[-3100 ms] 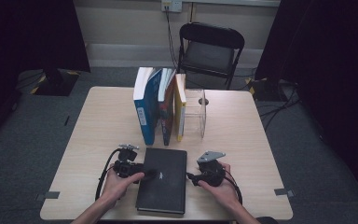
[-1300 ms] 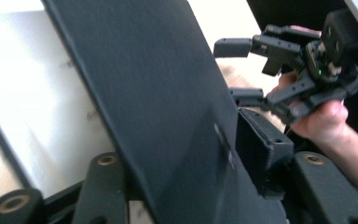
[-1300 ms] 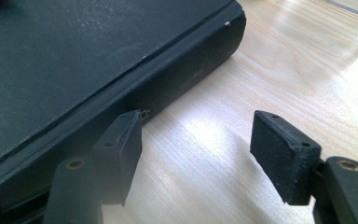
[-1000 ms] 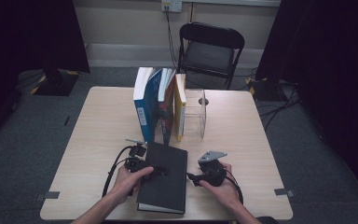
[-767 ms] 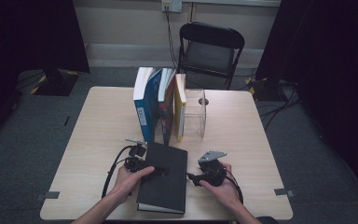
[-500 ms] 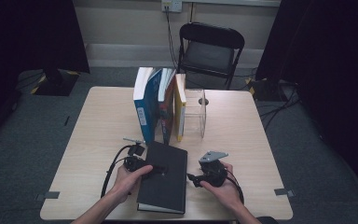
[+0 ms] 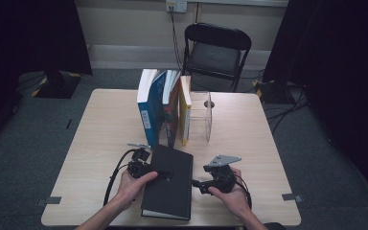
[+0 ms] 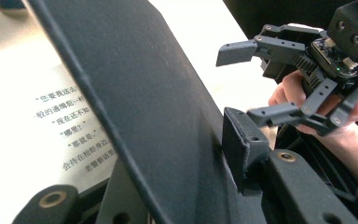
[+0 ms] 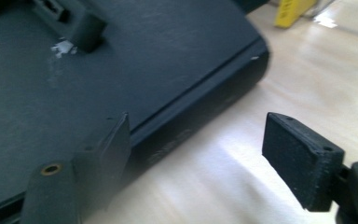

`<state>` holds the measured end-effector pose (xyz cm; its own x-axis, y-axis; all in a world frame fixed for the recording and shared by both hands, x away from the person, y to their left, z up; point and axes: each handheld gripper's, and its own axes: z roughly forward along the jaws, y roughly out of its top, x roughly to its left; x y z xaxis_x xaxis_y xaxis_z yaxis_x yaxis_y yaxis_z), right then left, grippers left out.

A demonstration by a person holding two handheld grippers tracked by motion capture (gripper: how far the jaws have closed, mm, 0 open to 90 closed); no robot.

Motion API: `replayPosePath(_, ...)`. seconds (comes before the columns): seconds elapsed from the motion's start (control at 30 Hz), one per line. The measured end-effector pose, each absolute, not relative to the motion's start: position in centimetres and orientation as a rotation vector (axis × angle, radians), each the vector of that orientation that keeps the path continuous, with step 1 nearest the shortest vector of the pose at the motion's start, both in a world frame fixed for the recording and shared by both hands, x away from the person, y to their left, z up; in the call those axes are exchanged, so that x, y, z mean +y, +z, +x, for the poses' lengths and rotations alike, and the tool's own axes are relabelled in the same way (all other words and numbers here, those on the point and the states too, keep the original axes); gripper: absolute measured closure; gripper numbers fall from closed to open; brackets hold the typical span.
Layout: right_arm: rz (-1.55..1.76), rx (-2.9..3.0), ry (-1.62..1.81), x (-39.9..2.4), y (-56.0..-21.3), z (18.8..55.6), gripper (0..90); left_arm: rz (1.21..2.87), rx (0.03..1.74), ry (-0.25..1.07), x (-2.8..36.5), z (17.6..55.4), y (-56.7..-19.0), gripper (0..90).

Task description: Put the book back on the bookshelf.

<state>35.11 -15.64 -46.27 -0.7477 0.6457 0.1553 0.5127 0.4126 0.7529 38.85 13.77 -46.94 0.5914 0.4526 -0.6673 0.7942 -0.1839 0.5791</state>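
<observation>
Black book [image 7: 168, 182] has shifted rightward, its right edge beside right tool [image 7: 195, 183].

Black book [image 8: 158, 116] hides left fingers' lower pad.

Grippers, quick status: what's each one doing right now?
Left gripper: shut on the black book's cover, lifting it off the page.
Right gripper: open, jaws just widening beside the book's edge, holding nothing.
</observation>
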Motion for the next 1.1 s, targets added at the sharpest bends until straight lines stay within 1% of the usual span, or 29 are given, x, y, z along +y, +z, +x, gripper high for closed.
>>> replayPosePath(0.1, 1.039, 2.525, 1.248, -15.4, -46.4, 35.0, 21.5, 1.831, 1.008, -0.418, 13.7, 38.7, -46.8, 64.1)
replayPosePath(0.13, 1.045, 2.558, 1.273, -15.2, -46.6, 35.0, 19.3, 1.829, 1.004, -0.394, 13.6, 38.5, -46.7, 63.9)
replayPosePath(0.23, 1.053, 2.576, 1.283, -15.0, -46.7, 35.0, 17.8, 1.836, 0.988, -0.365, 13.5, 38.3, -46.5, 63.9)
replayPosePath(0.3, 1.058, 2.627, 1.292, -14.7, -47.0, 34.9, 16.0, 1.828, 0.976, -0.316, 13.4, 37.7, -46.2, 63.9)
replayPosePath(0.33, 1.063, 2.653, 1.3, -14.6, -47.1, 34.9, 13.6, 1.832, 0.967, -0.316, 13.4, 37.7, -46.0, 63.9)
replayPosePath(0.37, 1.068, 2.66, 1.311, -14.6, -47.1, 34.9, 13.6, 1.832, 0.967, -0.316, 13.4, 37.7, -46.0, 63.9)
replayPosePath(0.47, 1.065, 2.681, 1.35, -14.6, -47.2, 35.0, 11.2, 1.833, 0.921, -0.243, 13.1, 36.7, -45.4, 64.0)
replayPosePath(0.53, 1.092, 2.7, 1.388, -14.8, -47.3, 35.2, 8.9, 1.842, 0.907, -0.239, 13.1, 36.6, -45.2, 64.0)
replayPosePath(0.63, 1.123, 2.738, 1.454, -14.9, -47.6, 35.5, 8.0, 1.852, 0.844, -0.177, 12.8, 35.6, -44.5, 64.0)
replayPosePath(0.7, 1.13, 2.759, 1.479, -15.0, -47.8, 35.7, 7.3, 1.853, 0.837, -0.168, 12.8, 35.4, -44.4, 64.1)
replayPosePath(0.8, 1.134, 2.838, 1.572, -14.8, -48.2, 36.3, 4.9, 1.882, 0.776, -0.158, 12.5, 34.9, -43.8, 64.2)
replayPosePath(0.97, 1.077, 2.871, 1.578, -14.7, -47.9, 36.5, 5.1, 1.886, 0.748, -0.134, 12.4, 34.6, -43.5, 64.3)
replayPosePath(1.0, 1.055, 2.862, 1.577, -14.7, -47.7, 36.3, 5.6, 1.888, 0.711, -0.116, 12.4, 34.4, -43.2, 64.4)
replayPosePath(1.1, 1.016, 2.814, 1.569, -15.0, -47.0, 35.8, 7.4, 1.871, 0.685, -0.122, 12.4, 34.3, -42.8, 67.5)
